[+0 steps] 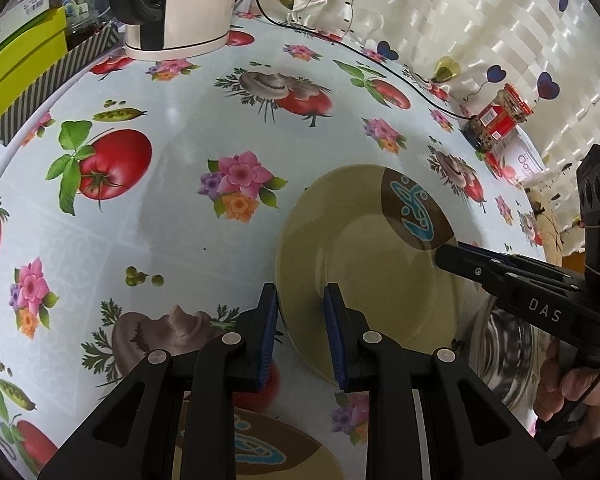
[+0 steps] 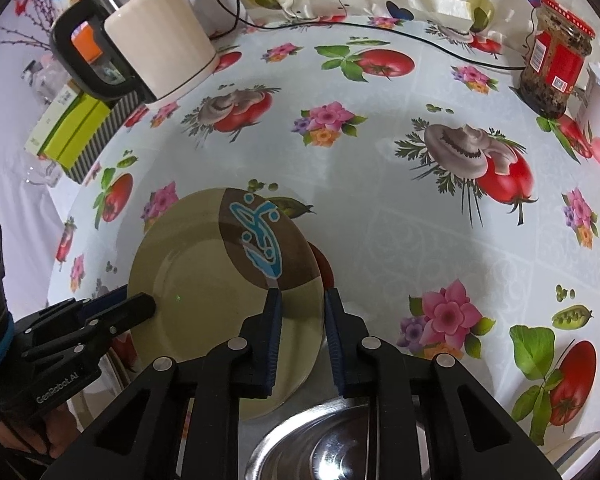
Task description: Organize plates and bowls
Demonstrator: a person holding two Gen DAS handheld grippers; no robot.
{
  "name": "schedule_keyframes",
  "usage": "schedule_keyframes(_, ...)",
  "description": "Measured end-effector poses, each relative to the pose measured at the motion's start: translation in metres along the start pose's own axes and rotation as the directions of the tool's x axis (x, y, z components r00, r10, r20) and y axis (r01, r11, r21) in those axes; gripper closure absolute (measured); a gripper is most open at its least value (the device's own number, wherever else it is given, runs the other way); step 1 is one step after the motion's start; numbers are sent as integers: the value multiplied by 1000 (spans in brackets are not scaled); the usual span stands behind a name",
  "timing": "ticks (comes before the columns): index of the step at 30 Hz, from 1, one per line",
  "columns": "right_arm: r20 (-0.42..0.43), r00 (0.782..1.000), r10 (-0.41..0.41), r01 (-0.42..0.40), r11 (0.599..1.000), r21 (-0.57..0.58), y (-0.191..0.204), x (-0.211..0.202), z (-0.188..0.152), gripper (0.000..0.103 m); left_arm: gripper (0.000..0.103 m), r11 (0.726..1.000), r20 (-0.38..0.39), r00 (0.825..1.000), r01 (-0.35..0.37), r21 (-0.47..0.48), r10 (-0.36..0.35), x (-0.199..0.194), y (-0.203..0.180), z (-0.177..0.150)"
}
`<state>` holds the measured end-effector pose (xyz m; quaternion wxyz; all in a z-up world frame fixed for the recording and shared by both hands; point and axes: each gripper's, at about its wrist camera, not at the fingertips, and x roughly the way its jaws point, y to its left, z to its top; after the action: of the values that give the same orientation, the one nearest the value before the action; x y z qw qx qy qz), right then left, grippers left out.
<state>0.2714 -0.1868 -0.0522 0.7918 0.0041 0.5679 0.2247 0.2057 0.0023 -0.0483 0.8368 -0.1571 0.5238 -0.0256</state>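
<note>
In the left wrist view, the left claw (image 1: 300, 300) straddles the near rim of the beige plate (image 1: 364, 280) above the counter (image 1: 180, 200), its fingers apart, while the right claw (image 1: 456, 250) reaches over the far rim. In the right wrist view, the right claw (image 2: 300, 300) brackets the plate's (image 2: 204, 288) edge with a gap, above a steel bowl (image 2: 320, 440).

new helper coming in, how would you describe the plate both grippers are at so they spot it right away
On the vegetable-and-flower print tablecloth, look in front of the white electric kettle. There sits a round olive-beige ceramic plate, with the left gripper and right gripper each straddling its rim. Unlike the shiny steel bowl beside it, it has a brown patch with turquoise squiggles.
</note>
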Motion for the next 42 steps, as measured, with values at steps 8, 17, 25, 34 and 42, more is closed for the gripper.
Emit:
schedule_keyframes(8, 13, 1000, 5, -5, 1000, -13, 9, -5, 4, 82, 79, 1000, 14, 1000, -7, -5, 8, -12, 2, 1)
schedule_keyframes(17, 33, 999, 8, -7, 1000, -24, 18, -19, 4, 82, 79, 1000, 27, 1000, -4, -1, 4, -30, 1, -2)
schedule_keyframes(25, 51, 999, 11, -8, 999, -43, 31, -35, 0, 82, 79, 1000, 46, 999, -5, 2, 5, -51, 3, -9)
schedule_keyframes(34, 67, 998, 16, -10, 997, -75, 54, -53, -12, 82, 79, 1000, 68, 998, -14, -6, 14, -76, 12, -27)
schedule_keyframes(42, 50, 998, 27, -22, 994, -105, 79, -54, -36, 82, 79, 999, 60, 998, -28, -23, 29, -92, 31, -57)
